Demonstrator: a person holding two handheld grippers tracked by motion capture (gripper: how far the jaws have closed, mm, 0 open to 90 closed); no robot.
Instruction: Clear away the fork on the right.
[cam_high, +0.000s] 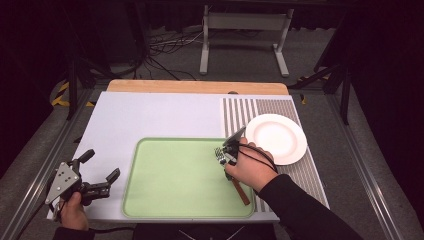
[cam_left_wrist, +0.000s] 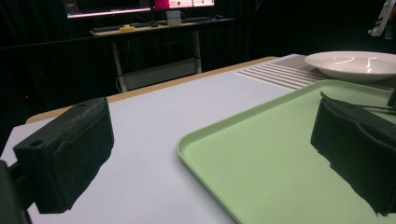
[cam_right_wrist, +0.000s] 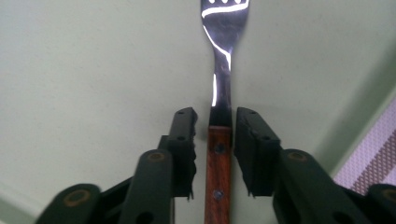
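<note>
Two black fingers of the right gripper (cam_right_wrist: 215, 154) rise at the bottom of the right gripper view, one on each side of a fork (cam_right_wrist: 219, 140). A thin gap shows between each finger and the brown wooden handle, so the fingers look let go and do not squeeze it. One fork is here, with a shiny metal neck and head pointing to 12 o'clock. It lies on the green tray (cam_right_wrist: 93, 70).

From the high view, the right gripper (cam_high: 227, 150) sits at the tray's (cam_high: 175, 200) right edge, at about 3 o'clock on the tray. A hand (cam_high: 250, 172) holds it. The wooden handle of the fork (cam_high: 241, 192) sticks out below that hand, toward 5 o'clock. The metal end is hidden under the hand there, so I cannot tell just where it stops.

One white plate (cam_high: 277, 137) lies on a striped mat (cam_high: 240, 110) at about 2 o'clock from the tray, just beside the right gripper. One green tray lies on the white desk (cam_high: 150, 115).

At 8 o'clock from the tray, the left gripper (cam_high: 102, 172) is held by the other hand (cam_high: 75, 212). In the left gripper view its two fingers (cam_left_wrist: 70, 154) stand wide apart with nothing between them. Behind them are the tray (cam_left_wrist: 261, 163) and the plate (cam_left_wrist: 350, 63).
</note>
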